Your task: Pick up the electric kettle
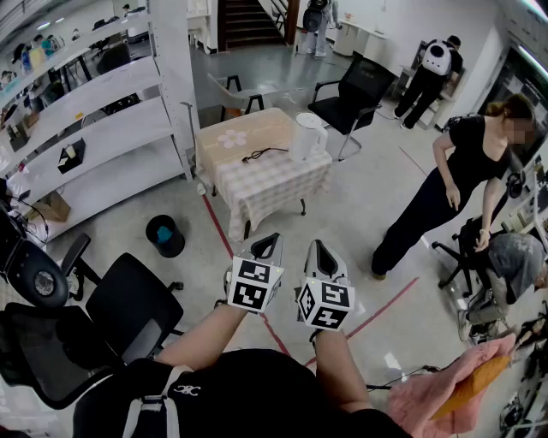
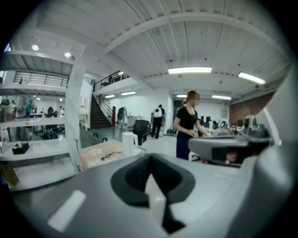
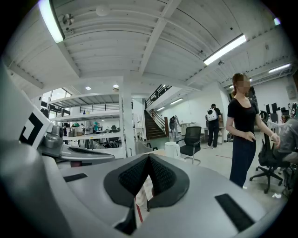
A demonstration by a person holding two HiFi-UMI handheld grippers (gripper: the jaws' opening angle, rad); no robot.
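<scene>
Status: not begun. The electric kettle (image 1: 308,137) stands upright at the far right of the cloth-covered table (image 1: 257,180), untouched, with a black cord (image 1: 264,155) lying just to its left. Your left gripper (image 1: 267,246) and right gripper (image 1: 324,255) sit side by side near your body, aimed at the table and well apart from the kettle. Both claws are clenched with nothing between the pads. All steps are outstanding: close the gap to the table, open a claw, grip the kettle, then lift it.

Pale glossy floor (image 1: 360,214) crossed by a red line (image 1: 217,227). White shelving (image 1: 94,128) at upper left, a cloth-covered surface (image 1: 265,175) at centre, black office chair (image 1: 355,90) above it, stairs (image 1: 248,21) at top edge.
</scene>
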